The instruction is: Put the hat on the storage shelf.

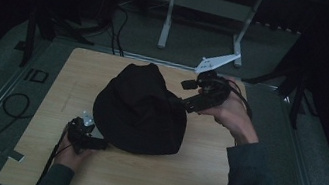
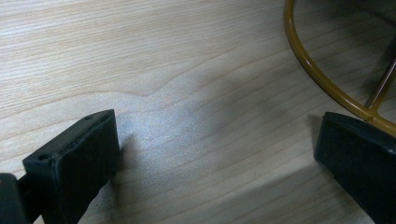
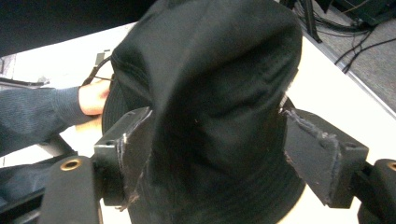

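A black fabric hat (image 1: 142, 109) lies bunched in the middle of the wooden table (image 1: 188, 177). My right gripper (image 1: 178, 102) reaches in from the right, and its jaws press on both sides of the hat's crown (image 3: 210, 70). The right gripper (image 3: 215, 154) is shut on that fabric. At the hat's near left edge my left gripper (image 1: 99, 143) lies low on the table. Its jaws stand wide apart over bare wood, so the left gripper (image 2: 215, 140) is open and holds nothing. A gold wire ring (image 2: 317, 74) curves just beyond its right jaw.
A white metal frame (image 1: 207, 6) stands on the floor behind the table. Black cables (image 1: 13, 103) loop on the floor at the left, and dark stand legs (image 1: 298, 99) flank the table's far corners. A scrap of tape (image 1: 15, 154) sits at the near left corner.
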Demonstrator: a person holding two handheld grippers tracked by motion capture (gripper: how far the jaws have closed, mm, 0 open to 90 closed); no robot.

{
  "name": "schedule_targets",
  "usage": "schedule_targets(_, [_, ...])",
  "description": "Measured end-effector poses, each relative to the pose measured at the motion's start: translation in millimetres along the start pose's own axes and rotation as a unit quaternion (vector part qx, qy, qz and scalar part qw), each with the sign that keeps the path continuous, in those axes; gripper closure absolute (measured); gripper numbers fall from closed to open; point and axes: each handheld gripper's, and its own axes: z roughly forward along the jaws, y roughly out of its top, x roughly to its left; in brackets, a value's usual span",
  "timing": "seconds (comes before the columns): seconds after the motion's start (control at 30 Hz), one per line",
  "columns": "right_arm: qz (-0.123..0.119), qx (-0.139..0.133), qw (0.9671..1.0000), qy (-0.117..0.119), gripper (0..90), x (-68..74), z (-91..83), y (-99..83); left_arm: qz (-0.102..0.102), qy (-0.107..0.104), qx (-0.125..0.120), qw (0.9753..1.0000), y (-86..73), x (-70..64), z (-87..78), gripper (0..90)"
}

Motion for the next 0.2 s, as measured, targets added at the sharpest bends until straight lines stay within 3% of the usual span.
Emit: schedule_targets(0.2, [0.012,0.009,0.9997,-0.017,21.4,-4.6,-6.3,-17.4,-0.002,0.000,-0.002,1.0000,0.0,-0.2,0.2,0.3])
